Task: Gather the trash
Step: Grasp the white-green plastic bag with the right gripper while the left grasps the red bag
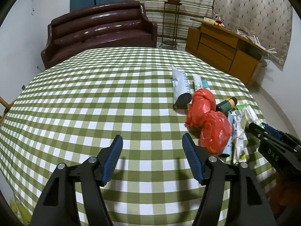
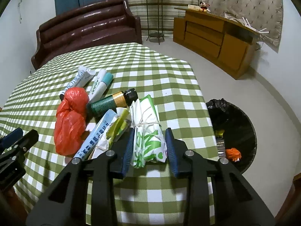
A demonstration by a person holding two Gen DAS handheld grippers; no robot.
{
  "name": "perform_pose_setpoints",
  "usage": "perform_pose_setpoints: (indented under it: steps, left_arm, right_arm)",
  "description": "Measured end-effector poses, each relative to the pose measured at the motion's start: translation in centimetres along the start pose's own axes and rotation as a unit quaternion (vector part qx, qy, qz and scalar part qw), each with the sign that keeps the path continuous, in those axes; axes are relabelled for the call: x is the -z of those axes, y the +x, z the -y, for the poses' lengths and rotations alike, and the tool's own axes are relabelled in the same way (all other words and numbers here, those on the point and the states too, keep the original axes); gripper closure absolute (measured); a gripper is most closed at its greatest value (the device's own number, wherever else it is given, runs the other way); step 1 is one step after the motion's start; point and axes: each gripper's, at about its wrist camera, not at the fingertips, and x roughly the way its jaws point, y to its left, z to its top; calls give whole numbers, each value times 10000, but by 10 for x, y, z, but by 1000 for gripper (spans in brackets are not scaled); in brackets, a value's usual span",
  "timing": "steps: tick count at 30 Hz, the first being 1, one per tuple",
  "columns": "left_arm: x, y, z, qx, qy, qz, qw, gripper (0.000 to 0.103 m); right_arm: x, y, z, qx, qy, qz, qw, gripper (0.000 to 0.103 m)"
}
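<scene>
A pile of trash lies on the green checked tablecloth [image 2: 160, 71]. A white and green tied bag [image 2: 148, 131] lies between the fingers of my right gripper [image 2: 150, 143], which is open around it. Beside it are a red plastic bag [image 2: 70, 120], a green bottle [image 2: 112, 101], a light blue packet [image 2: 97, 133] and white tubes [image 2: 97, 84]. A black-lined bin [image 2: 237, 131] stands on the floor at the right, with orange trash [image 2: 233, 153] inside. My left gripper [image 1: 152, 158] is open and empty over bare cloth, left of the red bag [image 1: 208, 124].
A brown sofa [image 1: 99, 33] stands behind the table. A wooden cabinet [image 1: 225, 50] and a plant stand [image 1: 171, 18] are at the back right. The right gripper's body [image 1: 274, 150] shows at the right edge of the left wrist view.
</scene>
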Motion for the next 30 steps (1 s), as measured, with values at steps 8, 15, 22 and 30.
perform_pose_setpoints:
  steps: [8,15,22,30]
  left_arm:
    - [-5,2,22,162,79,16,9998,37]
    - [-9,4,38,264,122,7,9996,31]
    - [-16,10,52,284,110,-23,9995,31]
    - [-22,21,71,220,239,20,9995,30]
  right_arm:
    - [8,-23,22,-1,158,221,9996,71]
    - [7,-38,44,112,287,395,9987,71]
    - [9,-43,73,199,455,409,9979,71]
    - [9,-41,96,238,696,419,9964,71]
